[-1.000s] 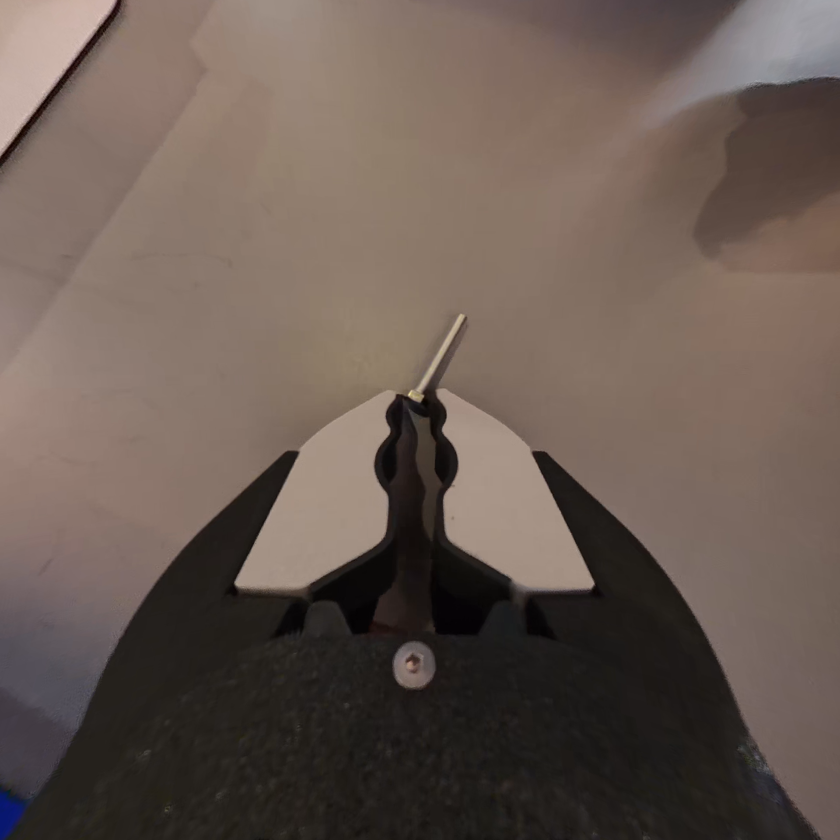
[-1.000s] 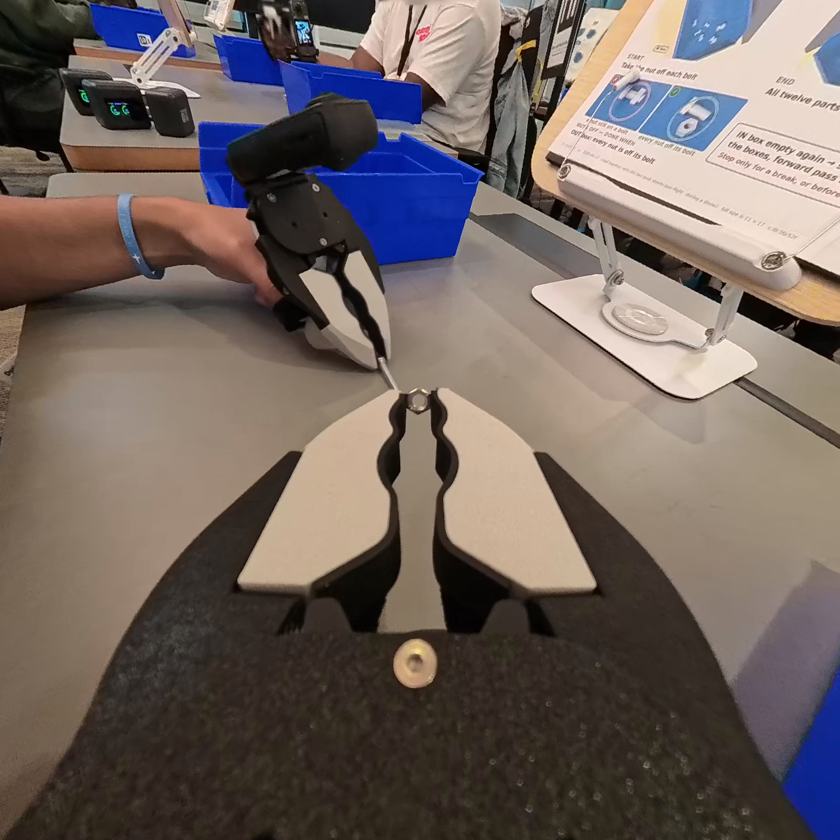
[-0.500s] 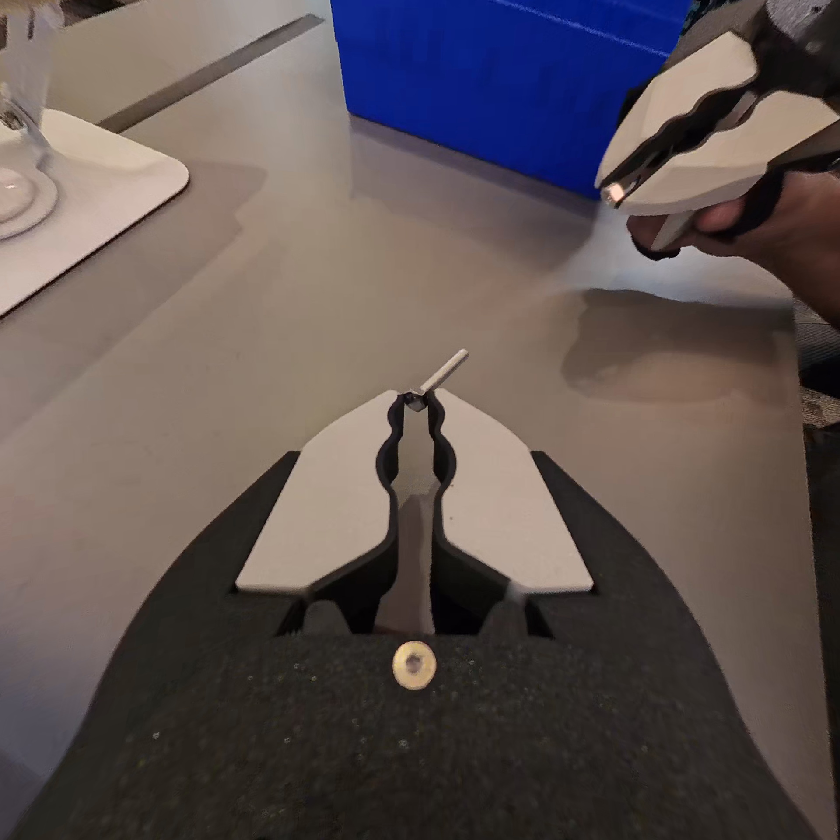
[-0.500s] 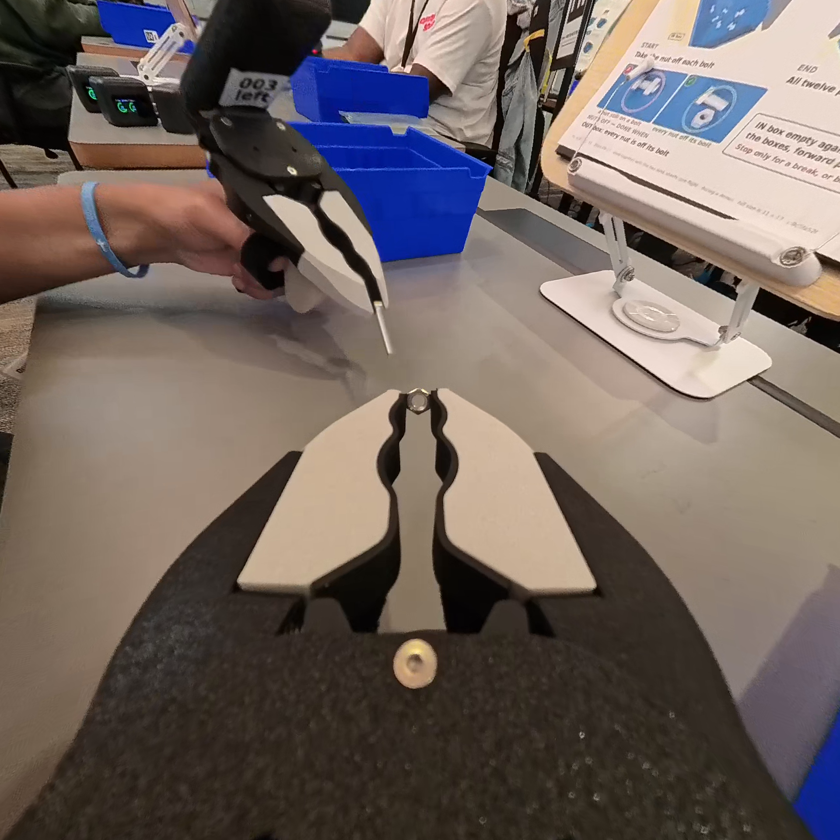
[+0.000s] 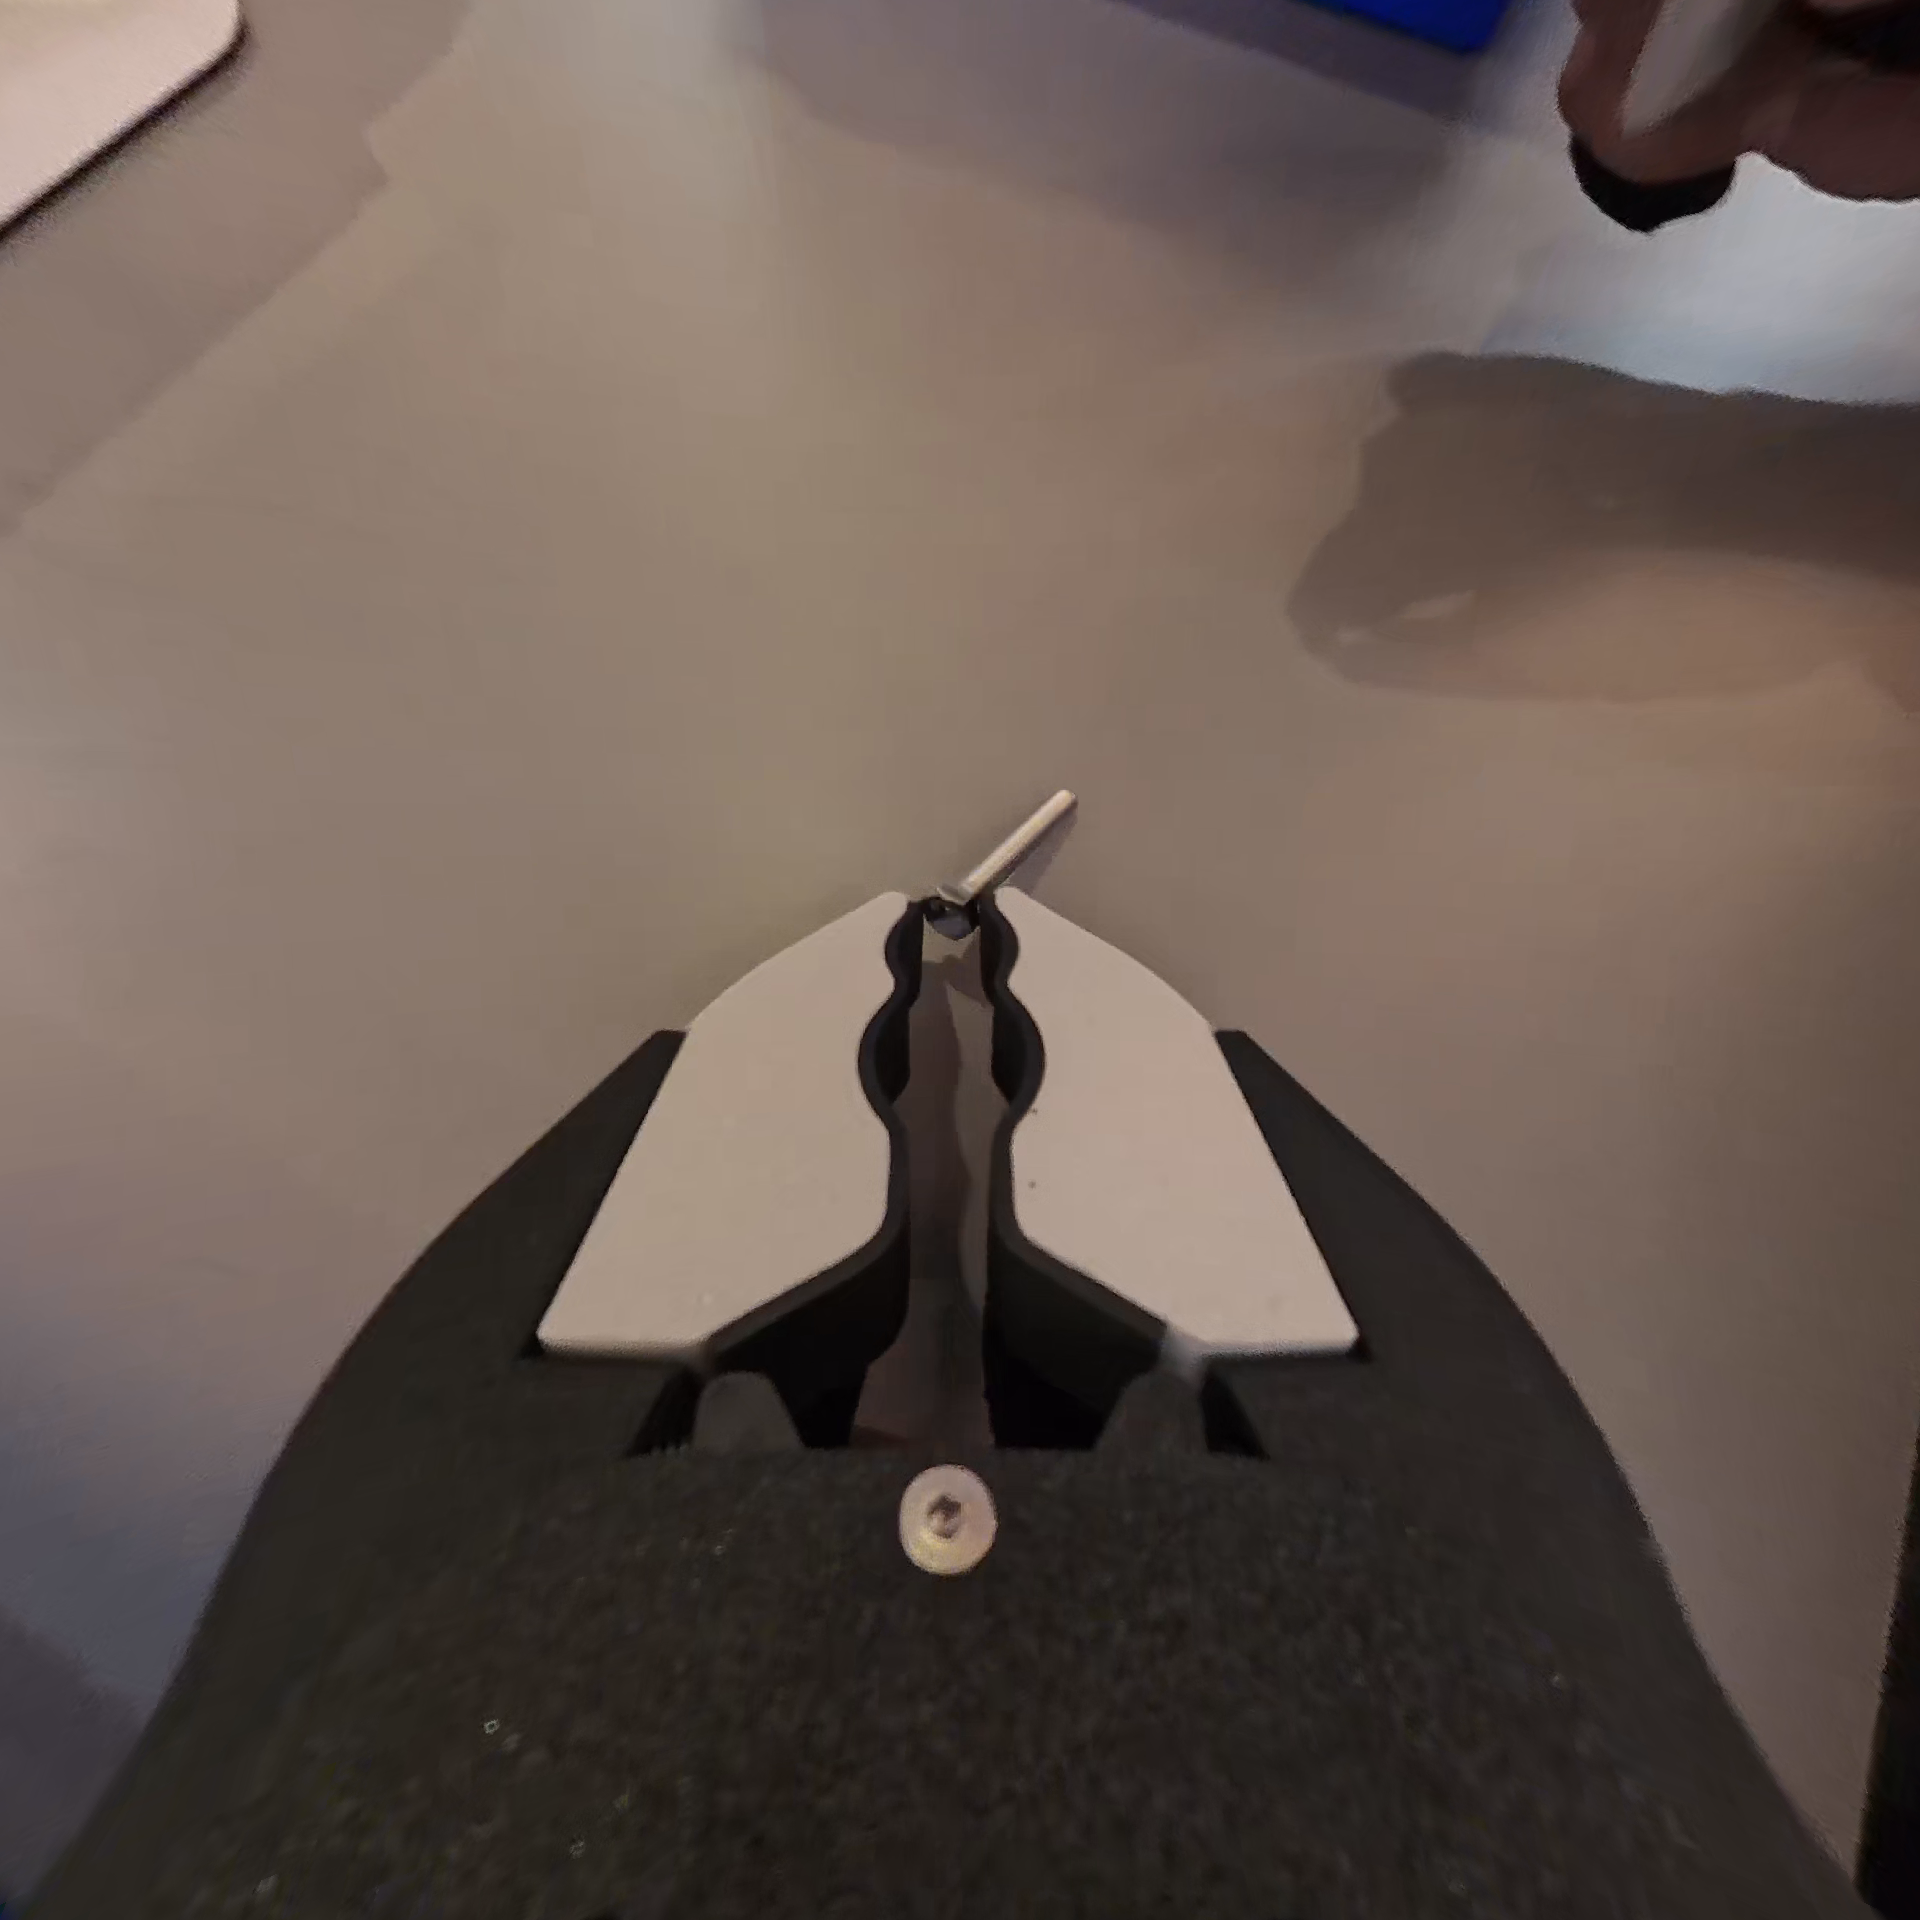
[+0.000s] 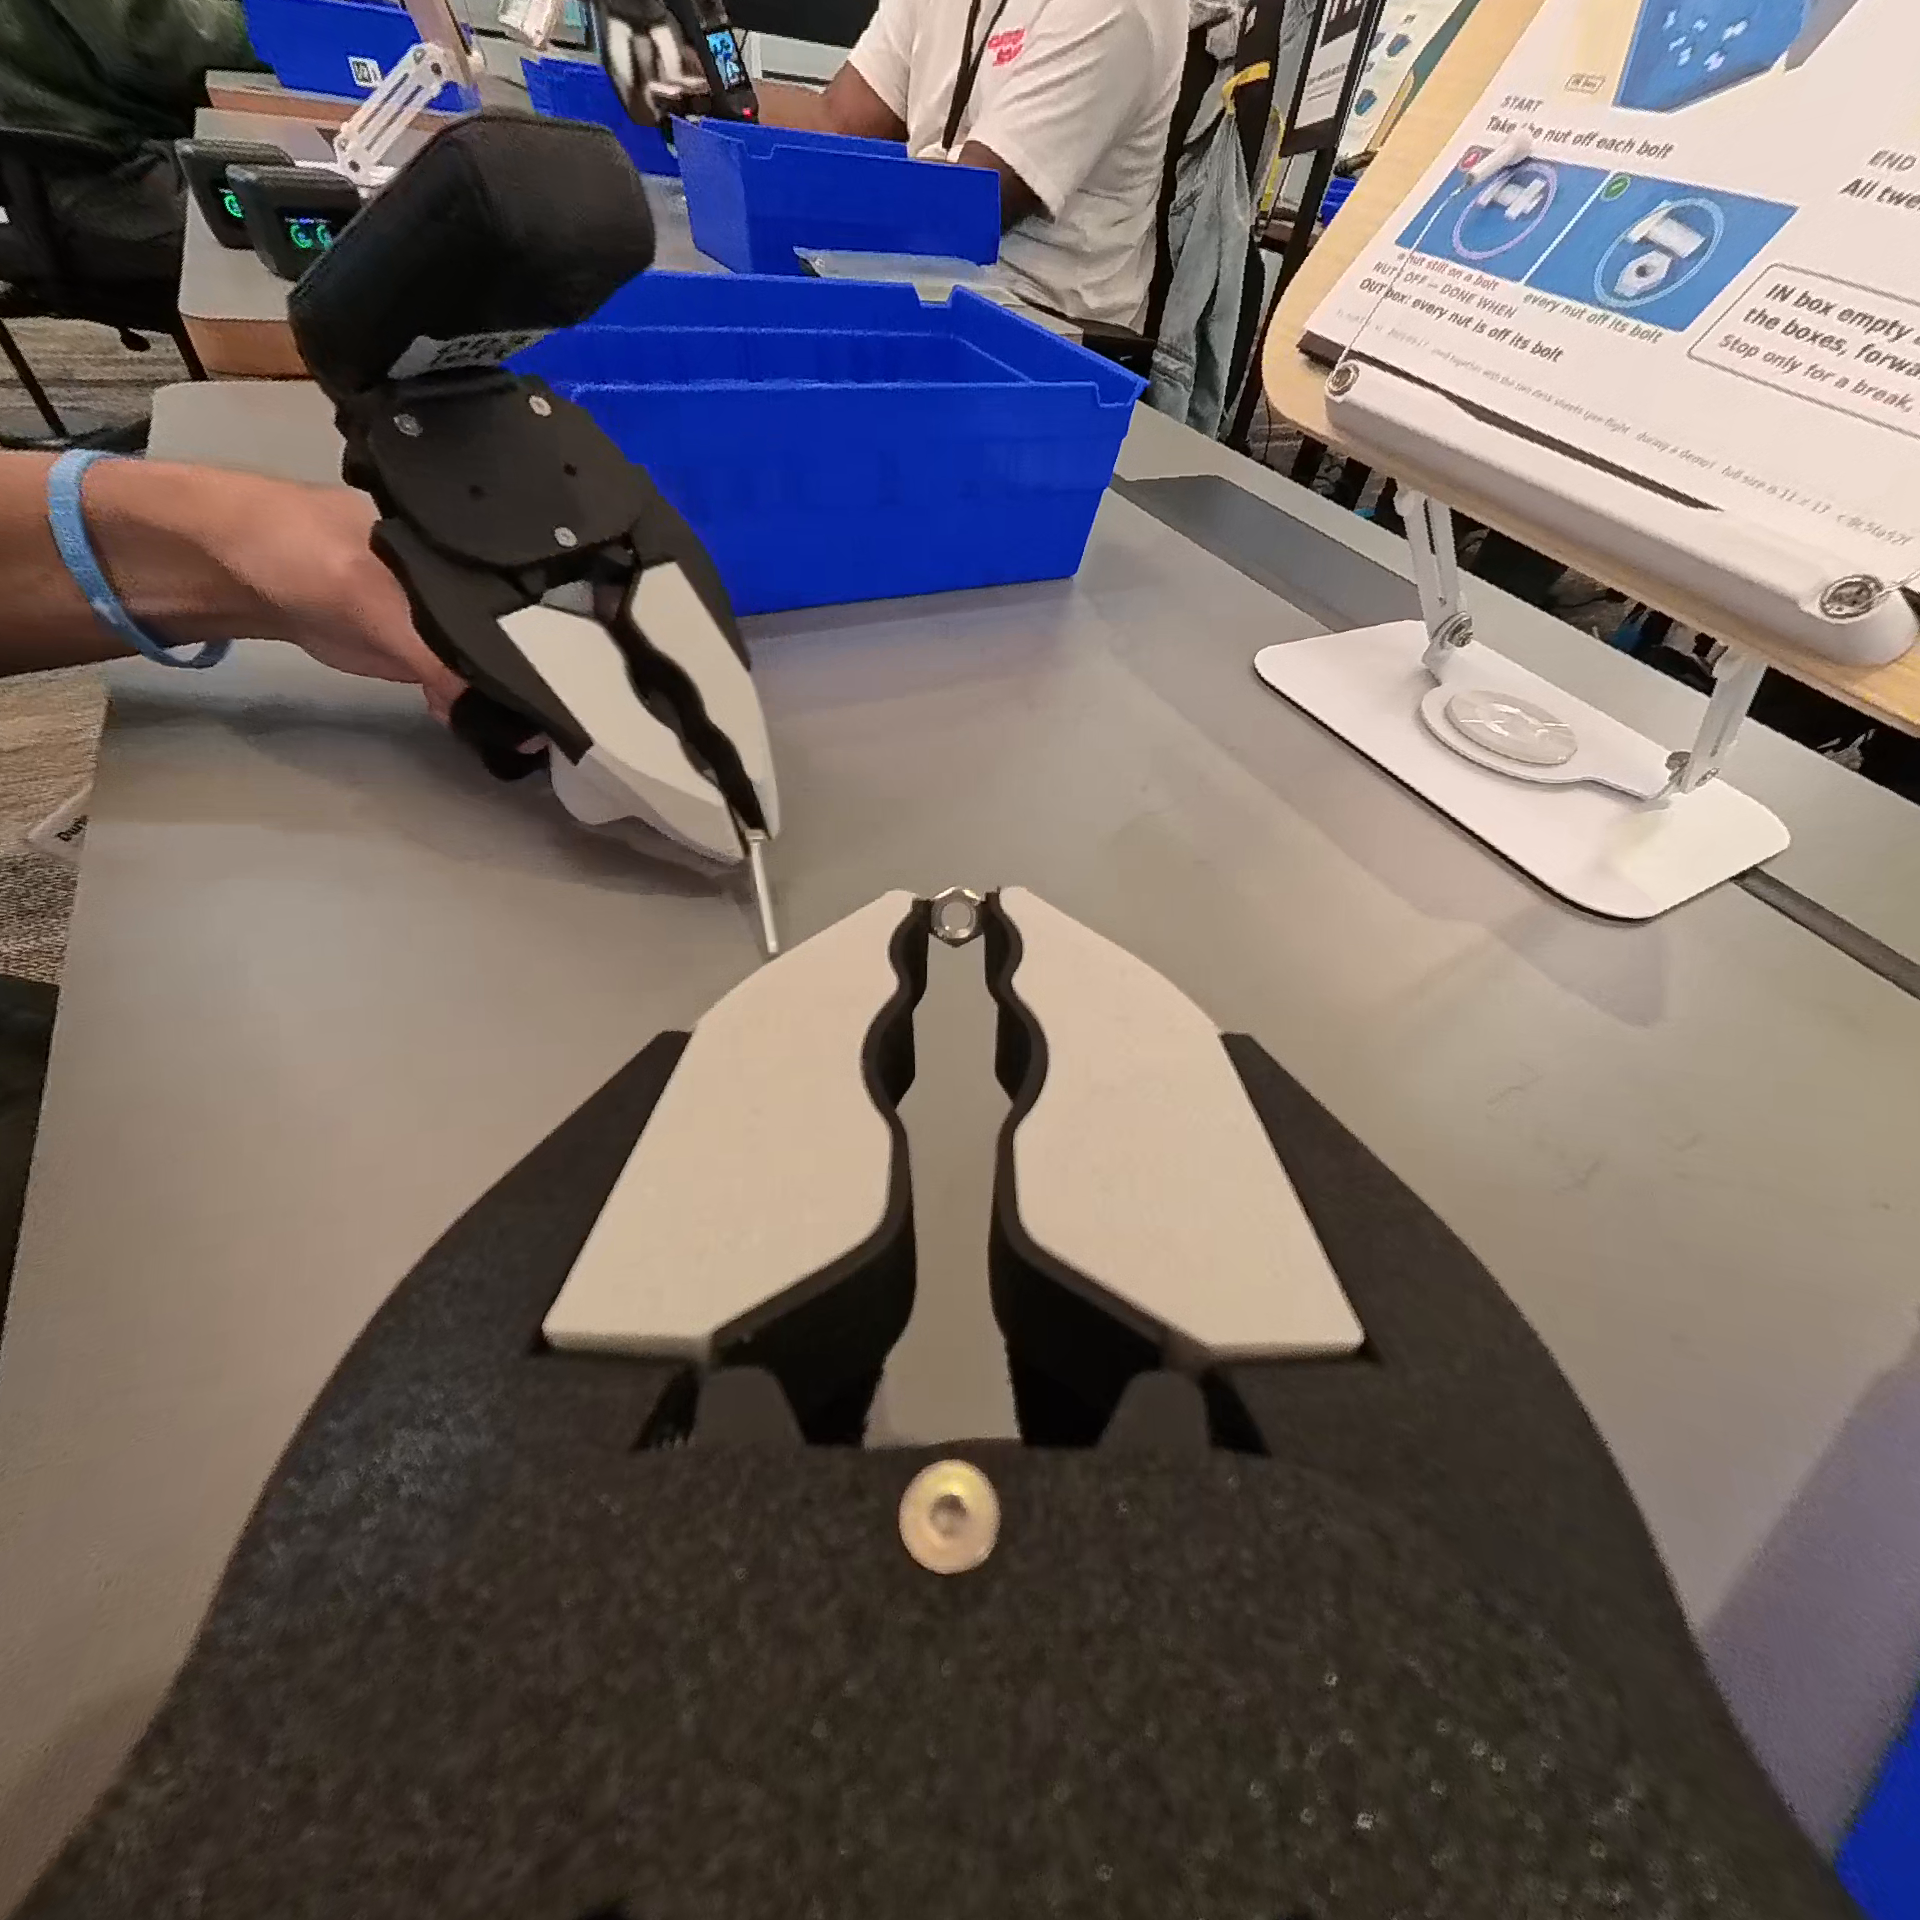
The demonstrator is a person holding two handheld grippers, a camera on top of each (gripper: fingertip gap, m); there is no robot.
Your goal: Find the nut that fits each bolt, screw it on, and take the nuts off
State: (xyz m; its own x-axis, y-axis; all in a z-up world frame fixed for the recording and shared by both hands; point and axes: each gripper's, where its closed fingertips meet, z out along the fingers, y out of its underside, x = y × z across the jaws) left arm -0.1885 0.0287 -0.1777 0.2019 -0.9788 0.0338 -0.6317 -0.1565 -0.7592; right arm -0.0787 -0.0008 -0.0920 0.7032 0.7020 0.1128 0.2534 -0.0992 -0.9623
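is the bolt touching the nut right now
Apart. The right wrist view shows grey table between the bolt, held in the left tool, and the nut, pinched in the right tool.

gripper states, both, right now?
Left gripper: closed on the bolt, held by its head.
Right gripper: closed on the nut at its fingertips.

Slim steel bolt; hex nut, apart.
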